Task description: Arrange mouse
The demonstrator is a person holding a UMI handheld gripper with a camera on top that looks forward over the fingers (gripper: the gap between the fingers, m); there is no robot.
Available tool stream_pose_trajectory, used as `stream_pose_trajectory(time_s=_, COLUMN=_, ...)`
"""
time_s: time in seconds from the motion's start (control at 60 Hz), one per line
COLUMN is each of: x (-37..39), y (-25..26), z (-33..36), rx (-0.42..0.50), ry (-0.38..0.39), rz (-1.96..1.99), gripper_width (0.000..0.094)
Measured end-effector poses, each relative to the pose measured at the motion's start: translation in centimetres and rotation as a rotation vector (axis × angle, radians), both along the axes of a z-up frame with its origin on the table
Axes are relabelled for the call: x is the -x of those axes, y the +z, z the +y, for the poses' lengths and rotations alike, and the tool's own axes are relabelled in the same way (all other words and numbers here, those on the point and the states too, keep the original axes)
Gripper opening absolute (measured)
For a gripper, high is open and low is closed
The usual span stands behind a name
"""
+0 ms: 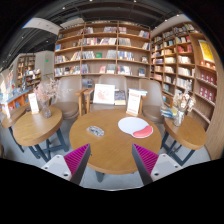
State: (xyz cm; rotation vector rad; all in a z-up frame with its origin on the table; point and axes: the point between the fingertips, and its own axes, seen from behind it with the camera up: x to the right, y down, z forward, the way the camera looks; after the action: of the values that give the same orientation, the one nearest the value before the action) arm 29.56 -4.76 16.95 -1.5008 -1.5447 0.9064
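- The bookshelves [100,50] lined the back wall and the right-hand wall of the room, filled with books on every level.
- The round wooden tabletop [108,145] stood directly ahead of the tool and carried all of the items listed below.
- Two smaller round tables stood to either side: one on the left [35,127] and one on the right [188,128], both apart from the central tabletop.
- A chair [88,98] stood beyond the far edge of the tabletop, in front of the shelves.
- The tool [111,152] was held above the near edge of the tabletop with its fingers spread wide. The magenta pads [77,160] faced each other across an open gap, and nothing was gripped between them.
- Two upright display cards stood at the far side of the tabletop: one near the centre [104,95] and one to its right [134,102].
- A flat white and pink mat [134,126] lay on the tabletop ahead of the right finger, well clear of it.
- The mouse [95,130], a small grey rounded item too small to show in detail, lay on the tabletop ahead of the left finger, beyond the fingertips, not between them, and to the left of the mat without touching it.
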Motion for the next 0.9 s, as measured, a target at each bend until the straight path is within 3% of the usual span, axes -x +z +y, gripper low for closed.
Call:
stream_pose_trajectory(time_s=0.25, x=5.1, y=-5.9, z=-3.1, rx=0.02, ry=-0.011, rz=-0.052, gripper_width=0.0854)
stream_pose_trajectory(time_s=0.517, x=12.2, y=-10.3, z=-6.3, rx=0.041, ry=0.041, rz=-0.052, gripper_width=0.0854)
stream_pose_trajectory(time_s=0.9, x=21.8, y=-15.4, z=-6.7, rx=-0.016, ry=0.004, rz=-0.111, gripper_width=0.0853)
